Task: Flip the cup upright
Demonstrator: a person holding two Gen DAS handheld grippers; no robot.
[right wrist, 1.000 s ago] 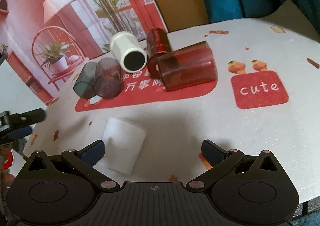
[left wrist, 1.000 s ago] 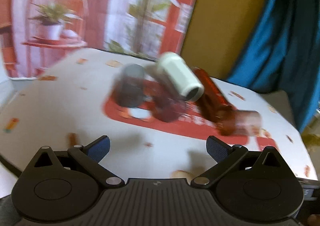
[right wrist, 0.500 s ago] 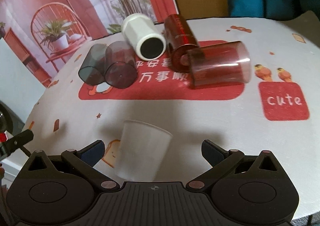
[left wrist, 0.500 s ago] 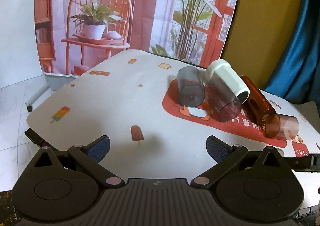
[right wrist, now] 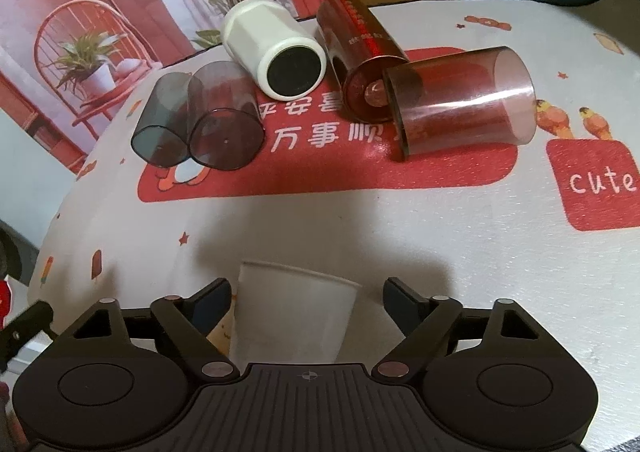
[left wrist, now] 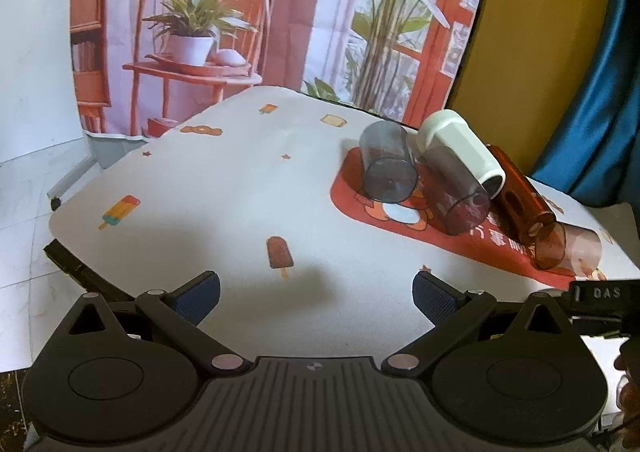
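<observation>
A white paper cup (right wrist: pixel 292 316) stands upside down on the table, wide end down, between the fingers of my open right gripper (right wrist: pixel 308 298). The fingers do not touch it. Beyond it several cups lie on their sides on a red mat (right wrist: pixel 320 176): a grey one (right wrist: pixel 164 124), a smoky one (right wrist: pixel 224 124), a white one (right wrist: pixel 276 48), a dark red one (right wrist: pixel 360 52) and a clear reddish one (right wrist: pixel 464 100). My left gripper (left wrist: pixel 316 294) is open and empty over bare tablecloth; the same lying cups show to its right, such as the grey one (left wrist: pixel 386 164).
The table (left wrist: pixel 224 180) has a white cloth with small prints and a red "cute" patch (right wrist: pixel 600 180). Its left edge drops to a tiled floor (left wrist: pixel 24 180). A printed backdrop (left wrist: pixel 240 20) stands behind. Part of the right gripper (left wrist: pixel 600 294) shows at the left view's right edge.
My right gripper has moved forward, and the white paper cup now sits between its fingers. My left gripper has swung left and back and has steadied.
</observation>
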